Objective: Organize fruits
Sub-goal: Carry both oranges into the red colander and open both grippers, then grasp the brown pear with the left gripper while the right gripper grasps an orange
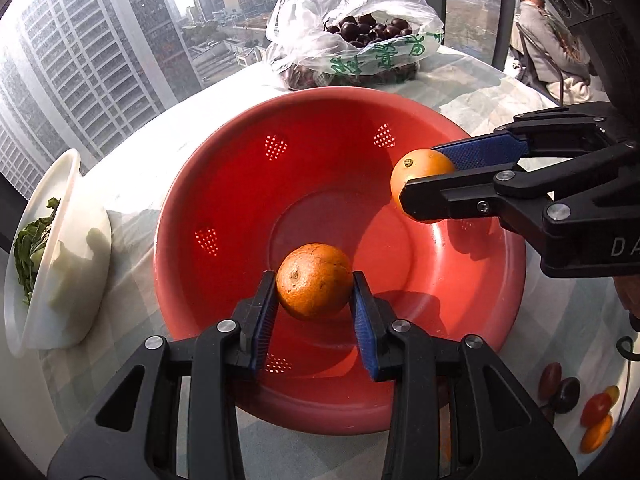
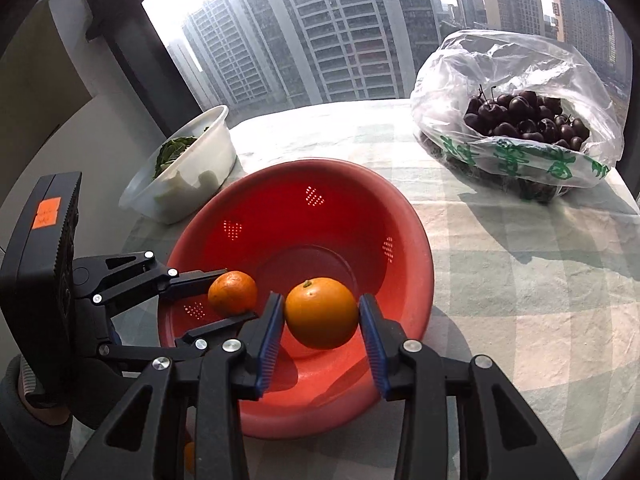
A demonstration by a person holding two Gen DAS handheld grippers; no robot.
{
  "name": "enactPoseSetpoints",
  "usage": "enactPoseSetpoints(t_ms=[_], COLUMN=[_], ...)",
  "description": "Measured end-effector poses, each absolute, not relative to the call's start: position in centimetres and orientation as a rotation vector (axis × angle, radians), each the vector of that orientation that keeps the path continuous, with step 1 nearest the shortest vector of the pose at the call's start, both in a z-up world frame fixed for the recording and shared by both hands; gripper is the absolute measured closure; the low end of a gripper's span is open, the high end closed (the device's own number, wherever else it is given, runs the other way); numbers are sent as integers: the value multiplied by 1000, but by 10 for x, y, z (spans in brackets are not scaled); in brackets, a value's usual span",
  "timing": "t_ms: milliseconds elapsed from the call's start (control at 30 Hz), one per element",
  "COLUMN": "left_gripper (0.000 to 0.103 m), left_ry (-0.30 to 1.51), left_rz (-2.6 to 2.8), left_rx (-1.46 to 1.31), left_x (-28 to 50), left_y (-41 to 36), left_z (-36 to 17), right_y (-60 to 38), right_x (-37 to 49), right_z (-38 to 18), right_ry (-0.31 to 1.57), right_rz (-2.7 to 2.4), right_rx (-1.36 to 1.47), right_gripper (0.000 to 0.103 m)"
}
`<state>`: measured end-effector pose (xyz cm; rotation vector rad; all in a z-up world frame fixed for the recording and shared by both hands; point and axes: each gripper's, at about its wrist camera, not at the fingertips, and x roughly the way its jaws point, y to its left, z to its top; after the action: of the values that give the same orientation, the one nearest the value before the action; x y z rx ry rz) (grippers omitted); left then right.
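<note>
Two oranges are held over the red colander [image 1: 192, 184], which sits on the checked cloth of the counter [image 2: 500, 264] and is otherwise bare inside. The left gripper [image 1: 314, 280] has its jaws clenched on a duller, speckled orange [image 1: 314, 280], each blue pad pressed to a side of the fruit, above the near part of the basin. The right gripper [image 2: 322, 312] is likewise clamped on a smoother, brighter orange [image 2: 322, 312], which in the left wrist view is seen over the colander's right rim. Neither fruit is seen to touch the colander floor; both appear to be carried just above it.

As a judgement, the task is at an early stage: nothing has yet been deposited in the colander, and the two oranges are about to be the first items placed. What is left is considerable. A plastic bag [image 2: 516, 80] of dark cherries [image 2: 528, 120] stands unopened-looking at the far side of the counter, well apart from the colander. A few small fruits [image 1: 596, 412], dark, red and orange, lie on the cloth to the right of the colander in the left wrist view. A white tub [image 2: 208, 148] of greens is set just beside the colander's left edge and is probably not part of the sorting.
</note>
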<state>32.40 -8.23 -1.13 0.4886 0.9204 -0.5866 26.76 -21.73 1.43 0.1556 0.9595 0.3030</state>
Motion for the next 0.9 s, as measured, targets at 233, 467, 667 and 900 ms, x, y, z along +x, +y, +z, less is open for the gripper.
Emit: enactPoseSetpoints(t_ms=[233, 467, 667, 900], left_gripper=[36, 31, 23, 0], left_ry=[900, 880, 825, 641], left_rz=[-555, -560, -552, -571], left_rx=[478, 487, 438, 421], left_x=[324, 314, 290, 211], left_y=[-79, -82, -71, -45], left_z=[-10, -4, 18, 49], right_y=[-206, -210, -221, -246], right_x=[270, 262, 241, 159], right_z=[10, 19, 45, 87], right_ry=[977, 948, 887, 731], right_rz=[293, 301, 307, 347], right_rx=[89, 109, 146, 180], right_gripper=[61, 45, 40, 30])
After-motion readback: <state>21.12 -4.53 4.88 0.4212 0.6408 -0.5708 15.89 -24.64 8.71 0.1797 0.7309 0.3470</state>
